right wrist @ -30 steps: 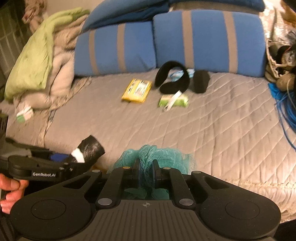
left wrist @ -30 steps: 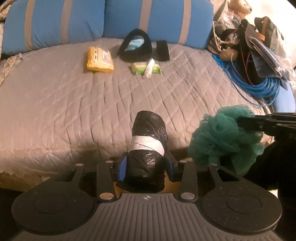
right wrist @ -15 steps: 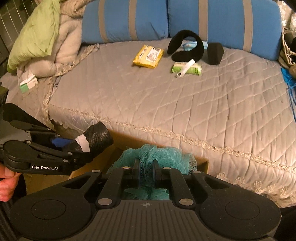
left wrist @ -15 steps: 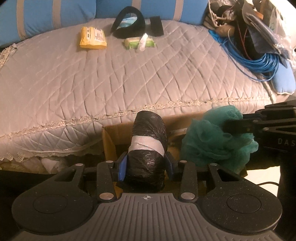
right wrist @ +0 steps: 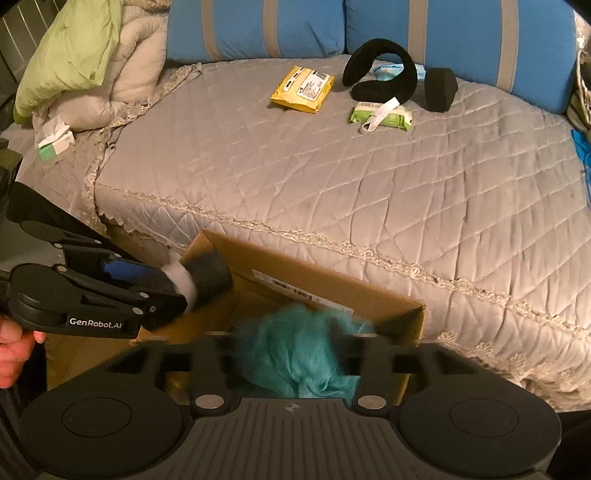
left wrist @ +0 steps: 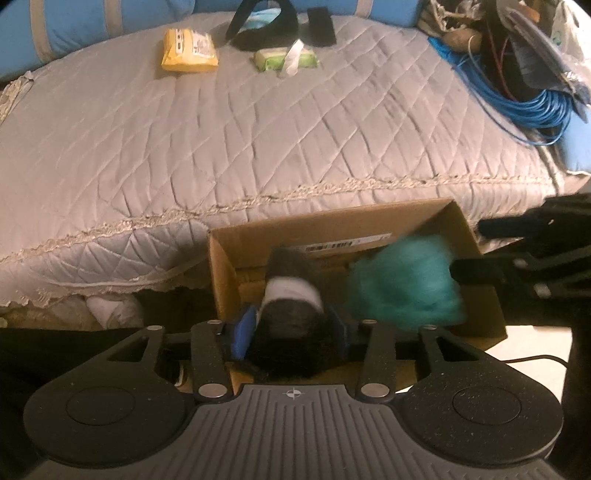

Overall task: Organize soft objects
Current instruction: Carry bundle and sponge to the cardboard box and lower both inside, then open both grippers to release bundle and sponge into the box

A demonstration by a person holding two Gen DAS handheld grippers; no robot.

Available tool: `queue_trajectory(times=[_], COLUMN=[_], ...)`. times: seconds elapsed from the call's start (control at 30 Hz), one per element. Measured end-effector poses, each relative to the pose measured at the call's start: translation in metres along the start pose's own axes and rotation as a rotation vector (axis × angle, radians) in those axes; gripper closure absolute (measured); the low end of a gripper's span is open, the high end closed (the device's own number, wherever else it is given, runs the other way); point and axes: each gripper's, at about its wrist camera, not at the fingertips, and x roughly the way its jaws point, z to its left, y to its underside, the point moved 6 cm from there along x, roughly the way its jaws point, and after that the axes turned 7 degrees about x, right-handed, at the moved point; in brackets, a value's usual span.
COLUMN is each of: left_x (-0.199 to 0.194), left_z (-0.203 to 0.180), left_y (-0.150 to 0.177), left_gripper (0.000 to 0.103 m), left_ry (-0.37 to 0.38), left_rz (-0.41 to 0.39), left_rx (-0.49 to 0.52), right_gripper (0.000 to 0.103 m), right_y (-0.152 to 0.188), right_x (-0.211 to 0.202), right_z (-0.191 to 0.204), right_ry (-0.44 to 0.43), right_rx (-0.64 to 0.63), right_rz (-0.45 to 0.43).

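Observation:
An open cardboard box (left wrist: pixel 332 221) (right wrist: pixel 384 306) stands on the floor against the foot of the grey quilted bed (right wrist: pixel 332 177). My left gripper (left wrist: pixel 293 326) (right wrist: pixel 166 295) points down over the box's left part. Its jaws are opening, and between them a black plastic roll with a white band (left wrist: pixel 291 291) (right wrist: pixel 207 273) is blurred and slipping out. My right gripper (right wrist: pixel 291 347) (left wrist: pixel 469 247) hangs over the box's right part. Its jaws are opening wide, and a teal mesh bath puff (right wrist: pixel 295 350) (left wrist: pixel 402 280), blurred, drops free between them into the box.
A yellow packet (right wrist: pixel 303 88), a green wipes packet (right wrist: pixel 382 116) and a black curved cushion (right wrist: pixel 380 74) lie at the far end of the bed before blue striped pillows (right wrist: pixel 258 26). Folded blankets (right wrist: pixel 74 62) are piled at the left. A blue cable coil (left wrist: pixel 524 107) lies at the right.
Both grippers tipped down from the bed to over the box. The right jaws sprang apart and let the teal puff go. The left jaws widened slightly and the black roll blurred.

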Motion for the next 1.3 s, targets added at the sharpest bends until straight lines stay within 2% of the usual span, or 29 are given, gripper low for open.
queue_trajectory(times=[0.03, 0.1, 0.2, 0.57, 1.0, 1.3], left_x=[0.0, 0.0, 0.0, 0.001, -0.005, -0.012], left_z=[0.0, 0.0, 0.002, 0.004, 0.005, 0.009], left_y=[0.001, 0.0, 0.0, -0.001, -0.007, -0.014], left_gripper=[0.048, 0.043, 0.039, 0.039, 0.039, 0.039], left_ry=[-0.006, -0.012, -0.012, -0.026, -0.017, -0.033], left_rz=[0.001, -0.001, -0.004, 0.005, -0.041, -0.1], left_rx=[0.0, 0.0, -0.006, -0.025, -0.034, -0.053], right_gripper=[0.023, 0.011, 0.005, 0.0, 0.0, 0.0], right_y=[-0.001, -0.002, -0.002, -0.004, -0.006, -0.015], right_x=[0.0, -0.001, 0.0, 0.002, 0.004, 0.001], right_z=[0.0, 0.001, 0.0, -0.006, -0.006, -0.011], right_ry=[0.006, 0.013, 0.025, 0.06, 0.065, 0.068], right_rx=[-0.005, -0.015, -0.02, 0.001, 0.005, 0.039], right_rz=[-0.004, -0.016, -0.016, -0.013, -0.018, -0.062])
